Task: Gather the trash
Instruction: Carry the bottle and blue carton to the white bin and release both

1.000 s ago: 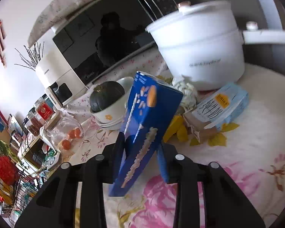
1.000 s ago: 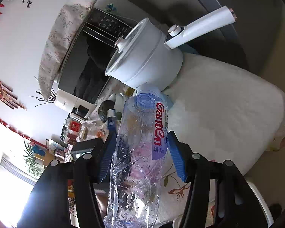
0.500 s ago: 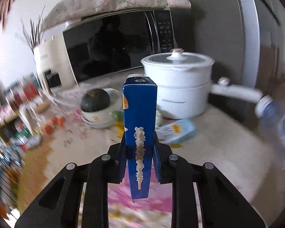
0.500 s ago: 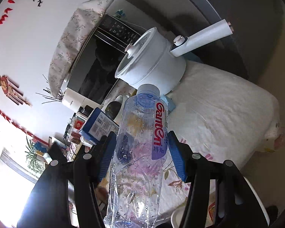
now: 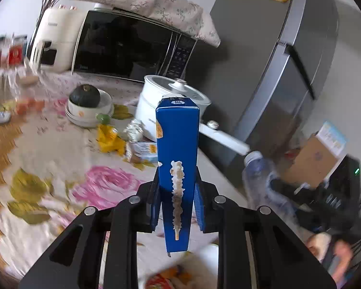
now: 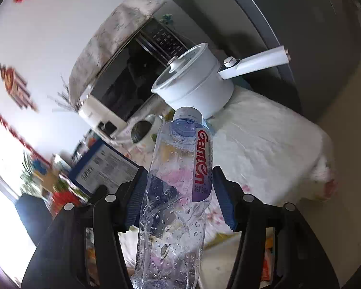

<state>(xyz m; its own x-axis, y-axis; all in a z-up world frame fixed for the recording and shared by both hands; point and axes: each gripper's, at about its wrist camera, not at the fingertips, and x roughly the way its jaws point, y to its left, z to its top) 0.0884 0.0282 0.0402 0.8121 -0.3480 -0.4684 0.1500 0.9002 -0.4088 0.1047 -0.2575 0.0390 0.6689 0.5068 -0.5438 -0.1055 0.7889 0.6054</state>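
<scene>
My left gripper [image 5: 177, 187] is shut on a tall blue carton [image 5: 177, 144] and holds it upright above the flowered tablecloth [image 5: 60, 168]. My right gripper [image 6: 178, 187] is shut on a crumpled clear plastic bottle [image 6: 178, 180] with a red and purple label. That bottle also shows at the right of the left wrist view [image 5: 262, 175], and the blue carton at the left of the right wrist view [image 6: 106, 166]. A yellow wrapper [image 5: 108, 139], a crumpled foil ball [image 5: 134, 131] and a pale blue packet [image 5: 142, 150] lie on the table by the pot.
A white pot [image 5: 170, 106] with a long handle stands at the table's far right corner. A microwave [image 5: 130, 45], a bowl with a dark squash [image 5: 86, 101], a grey fridge [image 5: 288, 60] and a cardboard box [image 5: 315, 159] surround it.
Both grippers have pulled back and swung right, away from the table, each still holding its item. The carton and bottle have come closer together.
</scene>
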